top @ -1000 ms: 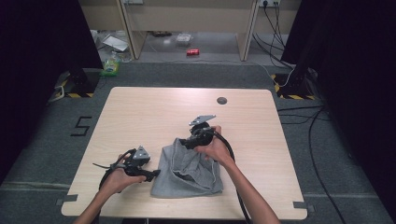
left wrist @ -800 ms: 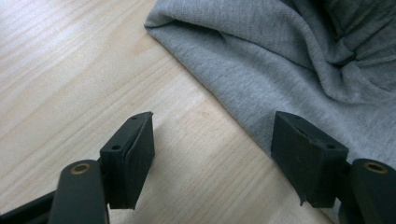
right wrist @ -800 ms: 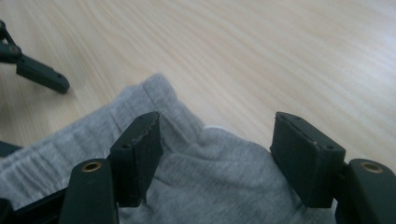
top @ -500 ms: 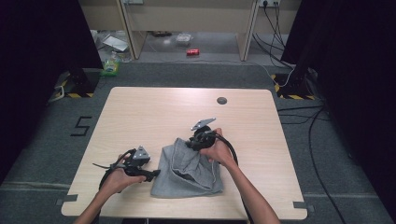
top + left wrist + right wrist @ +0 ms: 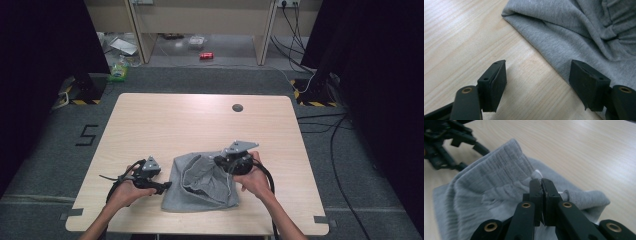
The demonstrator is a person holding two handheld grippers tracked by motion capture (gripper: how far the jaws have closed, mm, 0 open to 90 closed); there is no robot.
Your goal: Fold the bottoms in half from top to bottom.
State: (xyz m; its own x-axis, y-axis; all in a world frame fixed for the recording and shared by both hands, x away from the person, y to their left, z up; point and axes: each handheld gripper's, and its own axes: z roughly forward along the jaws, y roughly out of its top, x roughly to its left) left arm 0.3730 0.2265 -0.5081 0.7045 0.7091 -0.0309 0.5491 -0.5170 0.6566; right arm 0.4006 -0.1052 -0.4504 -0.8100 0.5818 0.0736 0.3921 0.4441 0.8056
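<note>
From above we see the grey garment [image 5: 200,185] bunched at the table's [image 5: 200,125] 6 o'clock edge. The right gripper [image 5: 541,185] view adds what that hides: its jaws clamped on the ribbed waistband [image 5: 499,170]. The left gripper [image 5: 537,82], at the garment's 9 o'clock, stands spread wide over bare wood, one jaw above the hem. We read a "5" [image 5: 86,135] on the floor.

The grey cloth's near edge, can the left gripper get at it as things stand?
Probably yes. The left gripper is open, the grey cloth edge lies just ahead, with bare table between.
</note>
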